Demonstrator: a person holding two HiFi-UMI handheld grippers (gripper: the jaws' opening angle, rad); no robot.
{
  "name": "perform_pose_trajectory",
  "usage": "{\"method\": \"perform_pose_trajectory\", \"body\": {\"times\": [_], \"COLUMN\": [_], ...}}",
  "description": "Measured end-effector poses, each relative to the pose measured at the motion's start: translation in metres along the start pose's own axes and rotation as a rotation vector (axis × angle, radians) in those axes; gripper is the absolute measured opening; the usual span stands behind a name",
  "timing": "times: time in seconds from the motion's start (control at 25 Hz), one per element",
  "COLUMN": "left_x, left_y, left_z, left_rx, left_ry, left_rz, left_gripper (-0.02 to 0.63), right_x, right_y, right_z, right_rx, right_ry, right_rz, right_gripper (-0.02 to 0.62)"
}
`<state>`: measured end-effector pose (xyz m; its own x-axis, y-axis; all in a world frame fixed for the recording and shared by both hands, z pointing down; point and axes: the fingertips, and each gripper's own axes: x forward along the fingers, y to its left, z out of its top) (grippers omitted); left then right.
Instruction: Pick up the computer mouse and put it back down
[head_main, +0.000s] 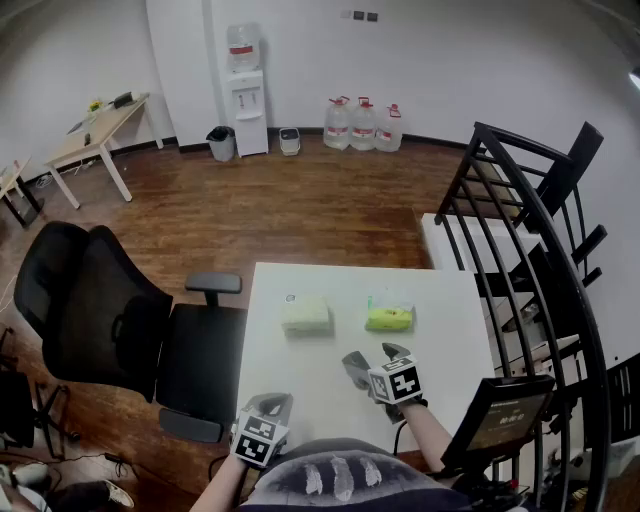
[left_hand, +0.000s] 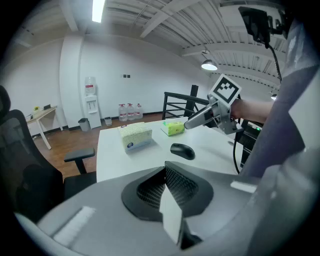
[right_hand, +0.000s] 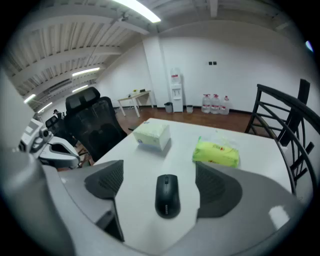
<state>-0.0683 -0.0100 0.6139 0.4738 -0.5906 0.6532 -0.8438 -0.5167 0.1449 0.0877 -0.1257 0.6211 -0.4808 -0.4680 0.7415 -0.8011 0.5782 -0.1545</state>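
The black computer mouse (right_hand: 167, 195) lies flat on the white table (right_hand: 135, 165), between the wide-apart jaws of my right gripper (right_hand: 162, 182); neither pad touches it. In the left gripper view the mouse (left_hand: 182, 150) sits just below the right gripper (left_hand: 200, 119), which slants down toward it. In the head view the right gripper (head_main: 373, 356) hangs over the table's near middle and hides the mouse. My left gripper (head_main: 272, 405) stays at the table's near left edge with its pads together (left_hand: 165, 190) and nothing between them.
A pale tissue box (head_main: 305, 313) and a green tissue pack (head_main: 389, 318) lie further back on the table. A black office chair (head_main: 110, 320) stands to the left, a black metal railing (head_main: 520, 230) to the right, and a dark stand (head_main: 505, 415) at the near right corner.
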Motion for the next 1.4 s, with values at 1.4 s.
{"method": "perform_pose_trajectory", "body": {"times": [1.4], "left_x": [0.005], "left_y": [0.013], "left_z": [0.0], "left_rx": [-0.018], "left_ry": [0.008], "left_rz": [0.026], "left_gripper": [0.015], "right_x": [0.088], "right_y": [-0.024], "right_z": [-0.085], "right_rx": [0.018], "right_ry": [0.399], "right_rz": [-0.111], "right_gripper": [0.29]}}
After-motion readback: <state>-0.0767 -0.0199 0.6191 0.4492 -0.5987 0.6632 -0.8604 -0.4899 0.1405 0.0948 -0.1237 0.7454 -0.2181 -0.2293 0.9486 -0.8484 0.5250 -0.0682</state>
